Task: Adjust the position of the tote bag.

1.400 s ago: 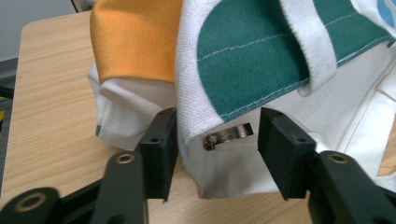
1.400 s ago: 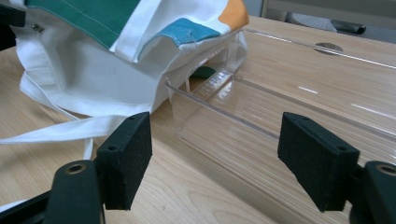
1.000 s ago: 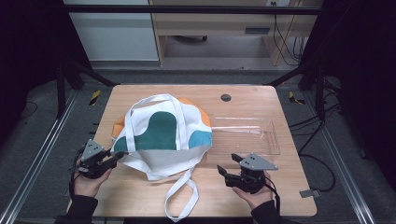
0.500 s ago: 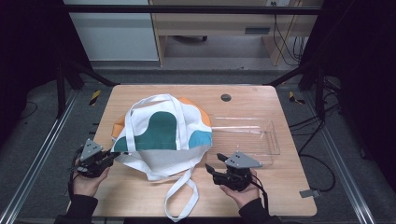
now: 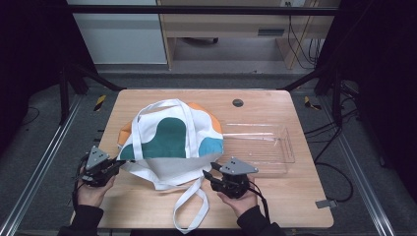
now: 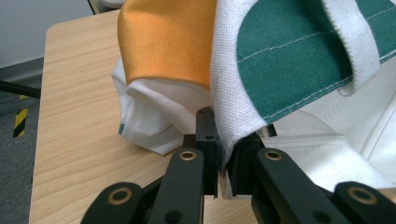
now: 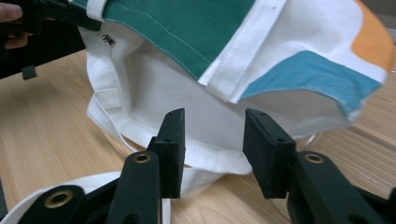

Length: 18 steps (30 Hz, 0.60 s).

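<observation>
Between our left gripper's (image 6: 223, 161) fingers (image 6: 208, 140) we pinch the upper edge of the tote bag (image 5: 172, 137) at its mouth, the cloth folded tight between the pads and lifted slightly off the tabletop (image 5: 295, 196). Just beyond those fingers the green and orange panels rise, with white lining bunched beneath them.

Our right gripper's (image 7: 212, 149) fingers (image 7: 173, 140) stand wide apart with nothing in them. Directly ahead of them is the bag's white lower edge, near but not touching, and above that the raised flap with green and blue patches. One long strap (image 5: 189, 209) trails back past these fingers toward us; the other loops over the top of the bag.

Farther out, to the right of the bag, a clear plastic tray (image 5: 287, 147) rests on the tabletop.

We judge the work as barely begun: one side of the opening is held, while the other side awaits a grip before the bag can be spread open.
</observation>
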{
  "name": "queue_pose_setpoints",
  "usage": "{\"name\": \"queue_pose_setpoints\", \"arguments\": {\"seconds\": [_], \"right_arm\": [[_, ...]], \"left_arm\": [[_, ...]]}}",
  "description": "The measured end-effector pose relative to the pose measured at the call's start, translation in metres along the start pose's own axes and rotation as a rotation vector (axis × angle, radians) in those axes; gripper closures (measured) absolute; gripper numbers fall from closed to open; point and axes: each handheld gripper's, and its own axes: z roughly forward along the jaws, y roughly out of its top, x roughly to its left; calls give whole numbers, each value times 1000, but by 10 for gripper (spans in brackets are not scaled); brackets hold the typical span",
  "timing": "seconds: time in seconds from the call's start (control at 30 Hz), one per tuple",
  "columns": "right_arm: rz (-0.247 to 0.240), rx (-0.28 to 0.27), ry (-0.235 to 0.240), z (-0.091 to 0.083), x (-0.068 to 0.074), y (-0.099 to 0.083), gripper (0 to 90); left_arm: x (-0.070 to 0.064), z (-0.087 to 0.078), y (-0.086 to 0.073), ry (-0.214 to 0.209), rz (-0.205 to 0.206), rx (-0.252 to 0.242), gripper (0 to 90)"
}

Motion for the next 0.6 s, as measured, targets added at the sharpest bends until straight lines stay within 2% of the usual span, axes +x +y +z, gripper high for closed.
{"name": "queue_pose_setpoints", "arguments": {"seconds": [0.2, 0.37, 0.6], "right_arm": [[-8, 25, 15, 22, 11, 1, 670], [-14, 35, 16, 33, 16, 2, 729], [-24, 61, 25, 48, 23, 2, 838]], "left_arm": [[0, 1, -1, -5, -9, -8, 840], [0, 1, -1, -2, -24, -10, 842], [-1, 1, -1, 8, -25, -13, 841]]}}
